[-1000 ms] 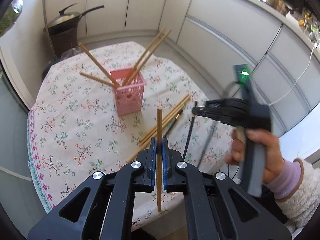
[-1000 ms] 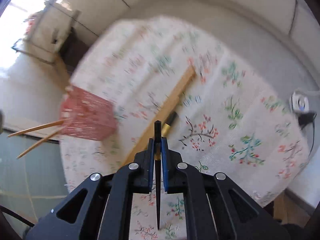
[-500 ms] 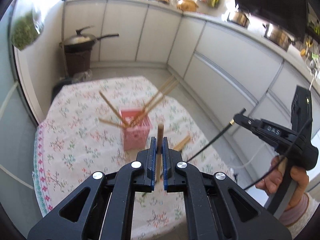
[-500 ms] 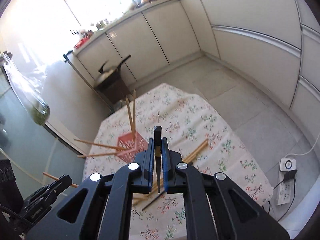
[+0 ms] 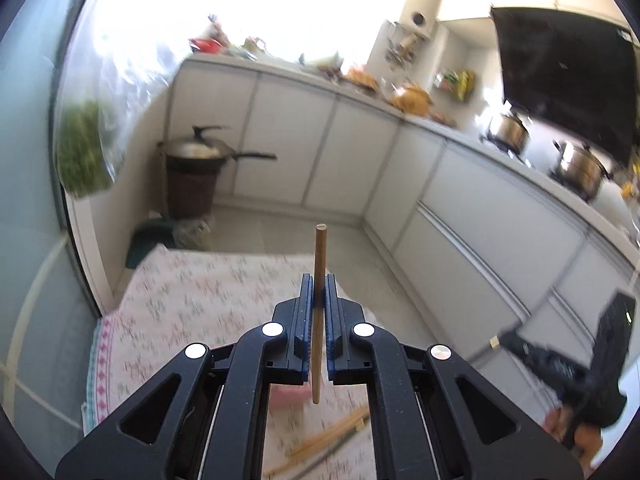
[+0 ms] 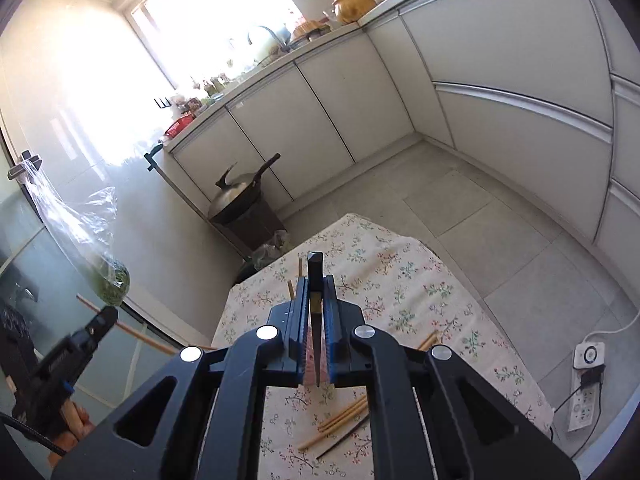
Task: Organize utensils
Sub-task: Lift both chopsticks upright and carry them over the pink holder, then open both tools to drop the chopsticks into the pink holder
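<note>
Up close in the left wrist view, the left tongs (image 5: 316,304) fill the lower frame: matte black plastic arms, angular, with triangular cut-outs down both sides. Four round silver screws sit in an arc across the linkage, and the two fingers (image 5: 306,320) carry blue pads on their inner faces. Lower right of that view, the right tongs (image 5: 505,340) show as a blurred black body with faint white lettering on the side. In the right wrist view, same build again: black arms, four silver screws, blue pads (image 6: 329,320). Lower left there, a black cable (image 6: 28,434) trails off the other black unit, white lettering along its flank.
</note>
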The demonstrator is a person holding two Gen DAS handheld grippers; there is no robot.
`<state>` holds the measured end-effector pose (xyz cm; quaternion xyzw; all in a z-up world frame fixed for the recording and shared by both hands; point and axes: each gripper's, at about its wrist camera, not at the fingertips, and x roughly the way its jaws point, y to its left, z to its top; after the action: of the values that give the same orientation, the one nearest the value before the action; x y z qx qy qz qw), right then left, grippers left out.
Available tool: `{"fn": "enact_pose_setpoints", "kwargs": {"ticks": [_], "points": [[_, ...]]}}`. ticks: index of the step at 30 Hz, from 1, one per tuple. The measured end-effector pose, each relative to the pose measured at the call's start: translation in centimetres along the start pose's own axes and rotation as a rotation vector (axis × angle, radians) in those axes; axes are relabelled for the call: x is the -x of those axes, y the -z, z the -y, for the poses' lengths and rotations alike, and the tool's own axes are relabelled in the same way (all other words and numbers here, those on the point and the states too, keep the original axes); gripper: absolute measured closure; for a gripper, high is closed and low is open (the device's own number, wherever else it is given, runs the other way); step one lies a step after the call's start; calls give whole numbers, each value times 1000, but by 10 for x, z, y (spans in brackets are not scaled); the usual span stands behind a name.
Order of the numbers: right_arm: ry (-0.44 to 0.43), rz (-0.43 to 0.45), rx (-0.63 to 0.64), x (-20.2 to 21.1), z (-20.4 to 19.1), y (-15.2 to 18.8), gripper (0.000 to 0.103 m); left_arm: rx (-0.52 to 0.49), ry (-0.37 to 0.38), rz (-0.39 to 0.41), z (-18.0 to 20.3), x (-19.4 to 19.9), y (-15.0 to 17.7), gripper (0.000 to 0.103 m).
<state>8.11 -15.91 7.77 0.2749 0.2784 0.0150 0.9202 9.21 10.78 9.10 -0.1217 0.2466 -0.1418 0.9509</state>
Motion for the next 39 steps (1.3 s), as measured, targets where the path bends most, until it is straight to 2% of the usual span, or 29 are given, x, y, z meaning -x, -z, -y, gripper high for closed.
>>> {"fn": "enact_pose_setpoints", "kwargs": {"ticks": [5,11,13,15,17,22,30,34,36,39], "points": [[-6,-12,23,-13,-8,-8,96,14,-69,10,-6,-39,-13,98],[-12,-18,44,-22,-18,-12,96,85,-91,-105,-23,-84,3,95],[-19,-20,44,-24,-22,-14,96,118,-87,-115,-30,-81,5,94],[-27,-16,45,-24,-26,-14,96,153,-82,-88,-36,-68,2,91],[-33,-14,47,-27,-32,-15,96,188,-81,-60,-42,-53,-1,80],[-18,2,62,-40,-48,-13,96,253,-68,-1,-53,-20,-3,63],[20,-21,81,-91,-71,-7,96,245,-61,-20,-55,-24,-5,63],[29,-86,73,-125,-70,-4,92,228,-61,-68,-54,-36,0,63],[22,-99,59,-126,-67,-2,92,210,-61,-77,-50,-37,2,63],[43,-73,115,-114,-70,0,92,183,-54,-71,-42,-35,4,63]]}}
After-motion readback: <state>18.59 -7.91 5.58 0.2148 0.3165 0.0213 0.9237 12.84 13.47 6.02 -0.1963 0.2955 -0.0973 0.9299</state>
